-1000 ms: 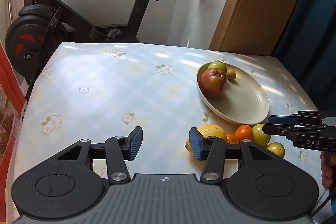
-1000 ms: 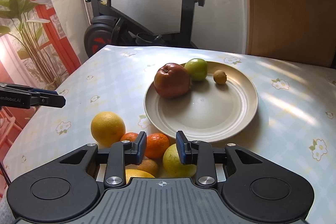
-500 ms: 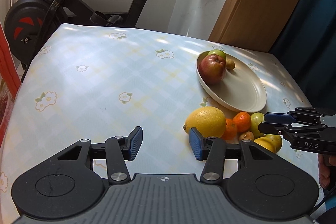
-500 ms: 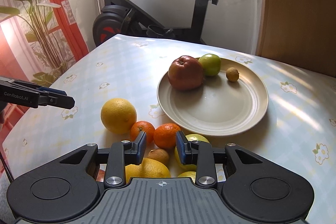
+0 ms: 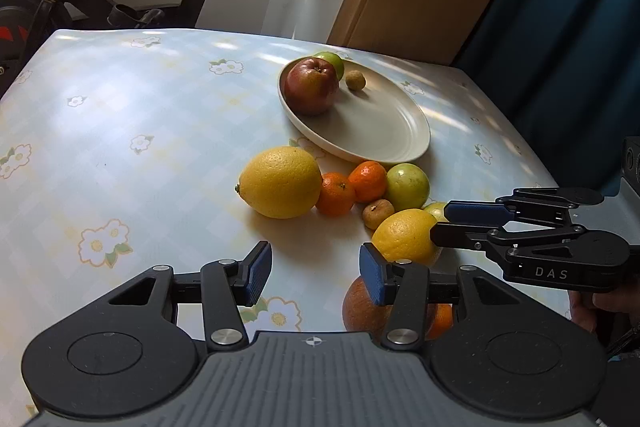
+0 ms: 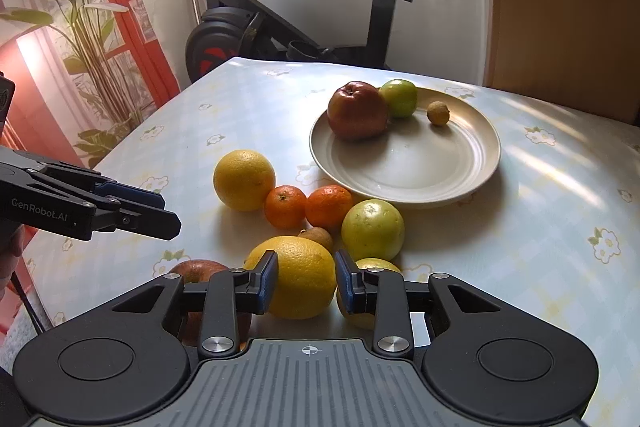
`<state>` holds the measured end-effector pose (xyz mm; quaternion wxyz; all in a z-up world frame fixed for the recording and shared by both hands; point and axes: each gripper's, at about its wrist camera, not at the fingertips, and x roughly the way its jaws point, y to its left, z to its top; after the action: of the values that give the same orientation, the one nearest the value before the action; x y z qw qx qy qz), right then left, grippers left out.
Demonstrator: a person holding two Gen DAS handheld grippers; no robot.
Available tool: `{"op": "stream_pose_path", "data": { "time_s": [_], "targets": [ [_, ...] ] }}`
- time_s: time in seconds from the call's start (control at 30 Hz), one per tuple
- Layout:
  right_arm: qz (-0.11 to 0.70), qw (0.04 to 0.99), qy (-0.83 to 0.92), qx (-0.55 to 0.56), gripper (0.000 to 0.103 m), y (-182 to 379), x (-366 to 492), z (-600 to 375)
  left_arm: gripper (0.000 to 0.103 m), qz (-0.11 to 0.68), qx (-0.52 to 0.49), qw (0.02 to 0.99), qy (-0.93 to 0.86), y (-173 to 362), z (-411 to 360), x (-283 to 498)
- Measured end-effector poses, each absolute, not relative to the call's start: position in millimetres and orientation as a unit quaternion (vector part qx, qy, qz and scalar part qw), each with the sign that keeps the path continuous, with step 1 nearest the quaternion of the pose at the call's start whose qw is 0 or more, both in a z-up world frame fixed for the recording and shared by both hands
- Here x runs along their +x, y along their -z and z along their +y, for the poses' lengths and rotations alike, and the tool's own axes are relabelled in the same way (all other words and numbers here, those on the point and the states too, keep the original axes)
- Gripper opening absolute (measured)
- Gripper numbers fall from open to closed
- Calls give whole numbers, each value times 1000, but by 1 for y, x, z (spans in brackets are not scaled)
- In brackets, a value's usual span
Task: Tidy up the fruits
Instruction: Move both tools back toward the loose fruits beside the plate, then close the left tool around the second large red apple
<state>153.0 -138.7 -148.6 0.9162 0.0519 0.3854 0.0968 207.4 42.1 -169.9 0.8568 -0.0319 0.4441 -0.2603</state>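
A big yellow lemon [image 6: 298,275] on the table, near the plate [image 6: 460,183], is being framed by the spread jaws of the right gripper [image 6: 306,281], not yet pinched, while the left gripper [image 5: 312,273] hangs open over bare tablecloth; a squeeze and lift seem needed next.

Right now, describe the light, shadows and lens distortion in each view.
Left wrist view: dappled sunlight patches the tablecloth, the big yellow citrus casts a soft shadow toward the camera, and fisheye bends the table edge. Right wrist view: sun streaks cross the cloth right of the plate, whose rim shines; the window side glows overexposed.
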Motion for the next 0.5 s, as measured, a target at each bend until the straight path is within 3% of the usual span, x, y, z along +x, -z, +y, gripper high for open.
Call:
{"op": "stream_pose_path", "data": {
  "time_s": [0.5],
  "targets": [
    [360,922,-120,70,34,155,117,-133,39,464,-104,831,288,184,52,202]
  ]
}}
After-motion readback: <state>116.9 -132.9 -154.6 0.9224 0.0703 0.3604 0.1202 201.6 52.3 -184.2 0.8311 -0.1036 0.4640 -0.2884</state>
